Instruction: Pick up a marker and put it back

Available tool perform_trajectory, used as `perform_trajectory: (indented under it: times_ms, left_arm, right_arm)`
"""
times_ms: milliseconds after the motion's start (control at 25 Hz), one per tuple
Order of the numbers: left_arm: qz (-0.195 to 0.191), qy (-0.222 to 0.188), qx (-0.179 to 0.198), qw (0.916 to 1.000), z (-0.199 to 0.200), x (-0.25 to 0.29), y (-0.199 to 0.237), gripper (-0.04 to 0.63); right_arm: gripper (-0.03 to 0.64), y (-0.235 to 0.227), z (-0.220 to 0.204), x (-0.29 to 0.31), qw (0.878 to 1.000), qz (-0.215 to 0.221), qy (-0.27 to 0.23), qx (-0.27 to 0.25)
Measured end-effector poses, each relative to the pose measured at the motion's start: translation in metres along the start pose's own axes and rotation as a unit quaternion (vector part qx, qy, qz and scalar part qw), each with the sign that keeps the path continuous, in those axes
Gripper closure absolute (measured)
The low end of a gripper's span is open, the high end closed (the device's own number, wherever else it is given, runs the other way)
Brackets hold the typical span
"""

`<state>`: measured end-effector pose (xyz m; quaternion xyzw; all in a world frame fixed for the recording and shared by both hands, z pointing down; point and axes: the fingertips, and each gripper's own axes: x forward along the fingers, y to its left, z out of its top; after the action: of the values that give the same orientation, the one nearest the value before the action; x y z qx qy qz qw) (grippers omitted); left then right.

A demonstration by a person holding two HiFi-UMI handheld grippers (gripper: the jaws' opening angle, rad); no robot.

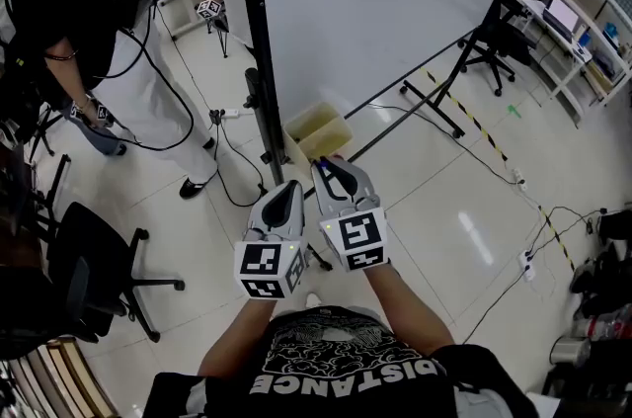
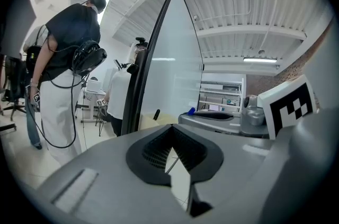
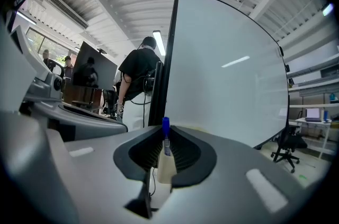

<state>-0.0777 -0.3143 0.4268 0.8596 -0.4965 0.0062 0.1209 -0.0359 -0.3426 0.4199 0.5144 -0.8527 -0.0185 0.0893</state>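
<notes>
A marker with a blue cap (image 3: pixel 166 124) stands upright between the jaws of my right gripper (image 3: pixel 165 135), which is shut on its pale barrel. In the head view the right gripper (image 1: pixel 322 168) points at a beige holder box (image 1: pixel 318 131) fixed at the foot of the whiteboard (image 1: pixel 395 1), with the marker (image 1: pixel 318 172) at its tip, just short of the box. My left gripper (image 1: pixel 292 188) hangs beside it on the left, jaws together and empty. In the left gripper view its jaws (image 2: pixel 172 130) meet at the tip, and a dark marker (image 2: pixel 157 114) pokes up from the box.
The whiteboard's black post (image 1: pixel 259 41) rises just left of the box. A person in a black top (image 1: pixel 109 31) stands at the left with cables hanging. An office chair (image 1: pixel 94 268) is at lower left. Cables (image 1: pixel 474 149) and striped tape cross the floor at right.
</notes>
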Motion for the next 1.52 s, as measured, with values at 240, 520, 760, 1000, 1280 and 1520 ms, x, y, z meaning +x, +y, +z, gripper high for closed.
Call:
perform_trajectory:
  times_ms: [240,520,760,1000,1280,1520]
  left_arm:
    - [0.001,0.002,0.001,1.0000,-0.001,0.002,0.004,0.589]
    - [0.007,0.002,0.004,1.0000,-0.001,-0.001,0.009,0.589]
    - [0.007,0.002,0.003,1.0000,0.000,-0.003,0.010,0.589]
    - [0.010,0.002,0.001,0.9999,-0.002,-0.004,0.012,0.589]
    - [0.010,0.004,-0.002,0.9999,-0.005,-0.005,0.011,0.589]
    - [0.011,0.003,-0.001,0.9999,-0.003,-0.011,0.006,0.589]
  right_arm:
    - [0.577,0.000,-0.011,0.007,1.000,-0.003,0.009,0.001]
    - [0.577,0.001,-0.018,0.010,1.000,-0.007,0.012,0.000]
    - [0.577,0.003,-0.022,0.014,1.000,-0.003,0.019,0.001]
    - [0.577,0.007,-0.026,0.015,1.000,0.006,0.021,0.002]
    - [0.574,0.010,-0.024,0.013,1.000,0.008,0.018,-0.001]
    - [0.574,0.010,-0.012,0.001,1.000,0.005,0.005,-0.003]
